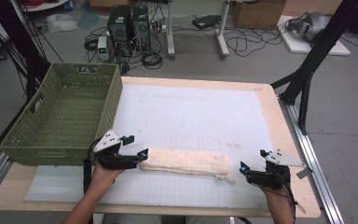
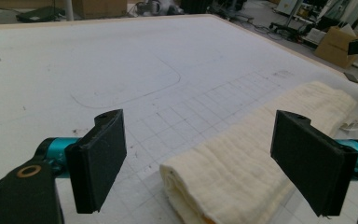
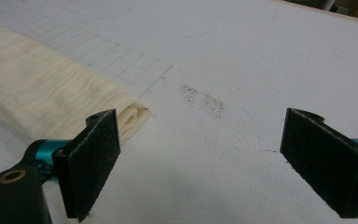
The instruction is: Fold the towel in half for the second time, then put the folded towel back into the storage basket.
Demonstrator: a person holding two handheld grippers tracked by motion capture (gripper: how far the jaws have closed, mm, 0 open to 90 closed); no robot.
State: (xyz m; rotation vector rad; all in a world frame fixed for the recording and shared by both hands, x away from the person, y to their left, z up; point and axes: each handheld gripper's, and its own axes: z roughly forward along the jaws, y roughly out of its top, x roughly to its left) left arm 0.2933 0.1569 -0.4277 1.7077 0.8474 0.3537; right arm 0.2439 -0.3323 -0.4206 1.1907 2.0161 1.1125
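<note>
A cream towel [image 1: 186, 162], folded into a long roll, lies across the front of the white gridded mat [image 1: 196, 112]. My left gripper [image 1: 138, 146] stands open at the towel's left end. In the left gripper view that end of the towel [image 2: 242, 158] lies between the wide-apart jaws of the left gripper [image 2: 198, 140], nearer the right one, and no pad presses on it. My right gripper [image 1: 254, 159] stands open just off the towel's right end. In the right gripper view the towel [image 3: 42, 93] ends beside the left jaw, and the right gripper [image 3: 205, 154] has bare mat between its jaws.
An empty green woven basket [image 1: 114, 100] stands on the table's left side, close behind my left hand. The wooden table edge [image 1: 286, 140] runs along the right of the mat. Black frame legs, computers and cables stand on the floor beyond the table.
</note>
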